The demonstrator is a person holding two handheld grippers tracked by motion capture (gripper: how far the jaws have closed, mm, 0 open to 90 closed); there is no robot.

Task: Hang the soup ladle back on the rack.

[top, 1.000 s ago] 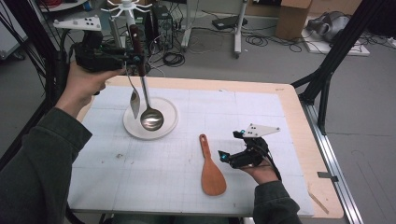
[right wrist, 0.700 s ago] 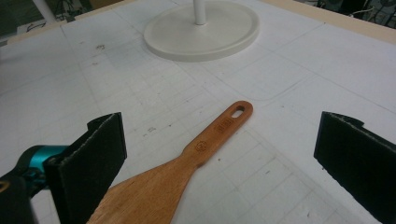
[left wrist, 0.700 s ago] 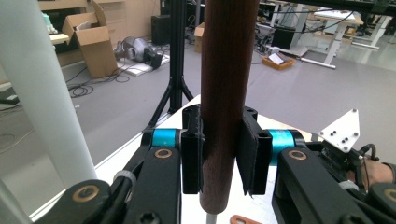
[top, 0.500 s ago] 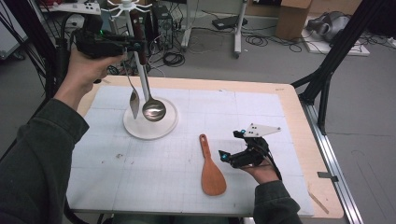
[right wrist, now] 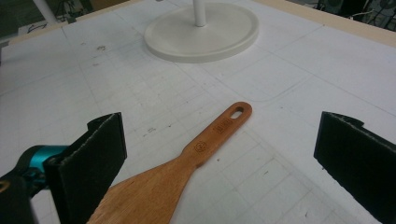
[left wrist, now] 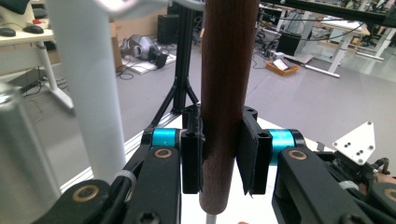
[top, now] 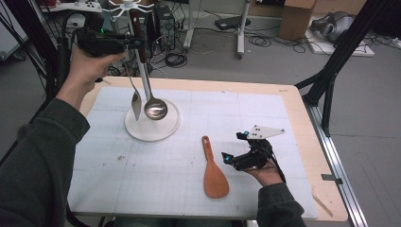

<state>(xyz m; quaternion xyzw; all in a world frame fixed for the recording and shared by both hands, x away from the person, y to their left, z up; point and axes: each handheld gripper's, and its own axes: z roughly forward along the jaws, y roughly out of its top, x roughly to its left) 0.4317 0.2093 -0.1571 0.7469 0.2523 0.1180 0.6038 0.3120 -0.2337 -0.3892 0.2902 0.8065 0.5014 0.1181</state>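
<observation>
A workshop floor strewn with cables and stands surrounds a light wooden table [top: 302,113] topped with a white gridded mat [top: 236,123].

In the left gripper view, two black pads [left wrist: 192,154] press from either side on the dark brown wooden handle [left wrist: 228,93] of a long steel ladle [top: 155,108], so the left gripper [left wrist: 219,156] stands only narrowly parted, clamped on that handle. The handle runs upright between the pads and ends just below them, where a thin metal shaft begins. In the high view the left gripper [top: 124,43] is held up above the far left of the table. The ladle hangs down from it, its bowl over the round white base [top: 163,130] of a white utensil stand [top: 126,7]. A steel spoon [top: 135,101] hangs just beside the ladle, over the same base.

The right gripper [right wrist: 219,158] has its black jaws spread wide with nothing between the pads. A flat wooden rice paddle [right wrist: 187,163] lies on the mat below and between them, untouched, with its holed handle end pointing towards the stand's base. In the high view the right gripper [top: 231,158] rests low near the front right of the mat, just beside the paddle [top: 213,168].
</observation>
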